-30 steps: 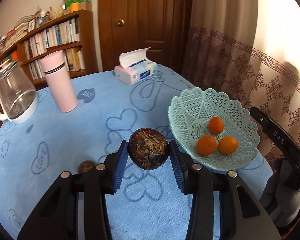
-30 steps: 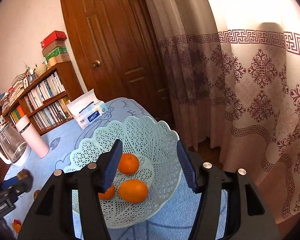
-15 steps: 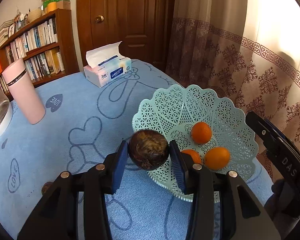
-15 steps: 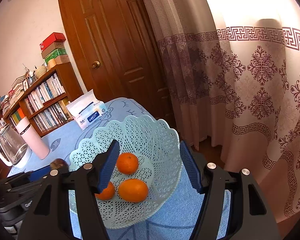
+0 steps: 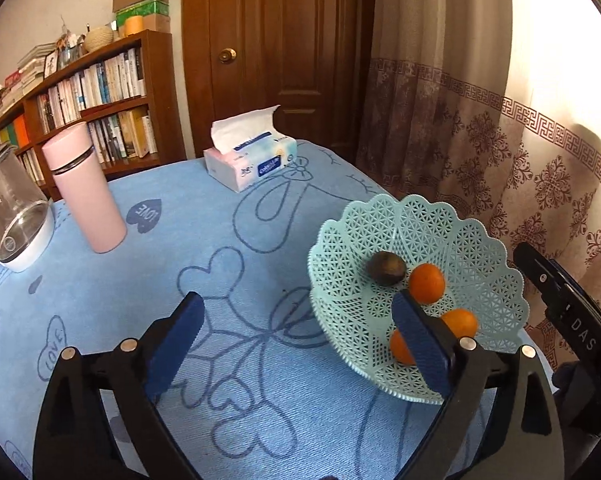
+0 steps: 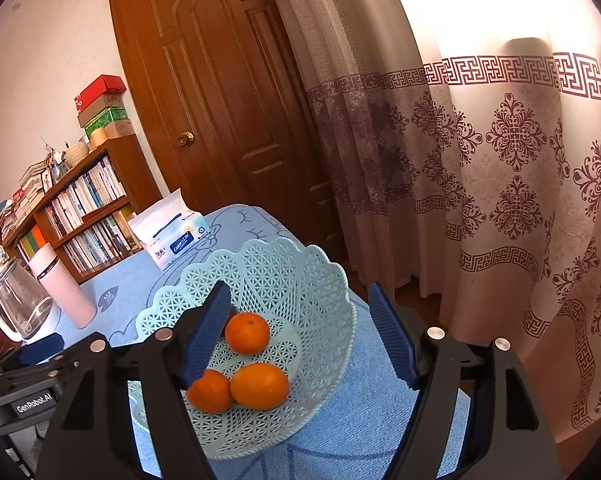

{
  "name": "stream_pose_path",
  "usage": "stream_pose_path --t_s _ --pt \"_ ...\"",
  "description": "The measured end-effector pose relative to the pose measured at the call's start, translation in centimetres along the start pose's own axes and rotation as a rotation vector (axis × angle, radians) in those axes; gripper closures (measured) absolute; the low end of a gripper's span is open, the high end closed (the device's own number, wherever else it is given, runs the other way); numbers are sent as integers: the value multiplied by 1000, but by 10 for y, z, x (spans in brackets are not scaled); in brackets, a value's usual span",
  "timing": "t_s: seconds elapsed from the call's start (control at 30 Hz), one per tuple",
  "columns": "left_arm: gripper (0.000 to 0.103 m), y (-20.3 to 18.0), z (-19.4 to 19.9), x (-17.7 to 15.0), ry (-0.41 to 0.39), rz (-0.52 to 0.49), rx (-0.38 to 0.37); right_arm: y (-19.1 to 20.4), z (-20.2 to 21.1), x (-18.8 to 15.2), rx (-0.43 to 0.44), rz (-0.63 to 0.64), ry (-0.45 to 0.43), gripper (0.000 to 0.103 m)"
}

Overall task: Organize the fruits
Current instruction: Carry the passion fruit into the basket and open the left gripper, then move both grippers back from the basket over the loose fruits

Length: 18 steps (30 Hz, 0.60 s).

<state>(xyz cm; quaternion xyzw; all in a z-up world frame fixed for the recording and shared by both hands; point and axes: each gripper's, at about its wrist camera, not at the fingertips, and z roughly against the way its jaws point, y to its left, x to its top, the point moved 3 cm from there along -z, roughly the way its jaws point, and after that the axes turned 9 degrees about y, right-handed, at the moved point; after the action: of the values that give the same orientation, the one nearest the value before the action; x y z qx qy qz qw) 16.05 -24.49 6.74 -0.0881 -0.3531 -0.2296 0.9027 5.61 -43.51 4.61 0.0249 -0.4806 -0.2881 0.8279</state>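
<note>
A dark brown round fruit (image 5: 386,268) lies in the pale green lattice basket (image 5: 420,208) beside three oranges (image 5: 427,283). My left gripper (image 5: 296,340) hovers over the blue tablecloth just left of the basket. Its jaws are opening wide and nothing is between them. In the right wrist view the basket (image 6: 284,248) and its oranges (image 6: 247,333) show beyond my right gripper (image 6: 300,336). Its jaws are opening too and grip nothing. Its left finger (image 6: 206,332) hides the dark fruit. The left gripper's body (image 6: 40,352) shows at the lower left.
A tissue box (image 5: 250,160), a pink flask (image 5: 86,192) and a glass kettle (image 5: 8,216) stand on the far side of the round table. The basket sits near the table's right edge, next to a patterned curtain (image 5: 500,152). A bookshelf (image 5: 84,92) and a door stand behind.
The left gripper carried the dark fruit right over the basket and let it go; the fruit now lies in the basket. Its jaws spread wide. The right jaws widened somewhat.
</note>
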Motion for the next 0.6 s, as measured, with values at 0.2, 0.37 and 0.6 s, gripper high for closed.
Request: stream_pose_path --t_s 0.2,0.37,0.6 --pt "9 7 12 -3 -32 -4 123 1 0 -1 -3 10 -3 29" --pt "9 12 25 -6 -68 -11 173 4 -1 -2 -6 24 -5 29" --pt "9 20 41 -13 -95 -5 221 6 0 -3 -12 39 -11 28"
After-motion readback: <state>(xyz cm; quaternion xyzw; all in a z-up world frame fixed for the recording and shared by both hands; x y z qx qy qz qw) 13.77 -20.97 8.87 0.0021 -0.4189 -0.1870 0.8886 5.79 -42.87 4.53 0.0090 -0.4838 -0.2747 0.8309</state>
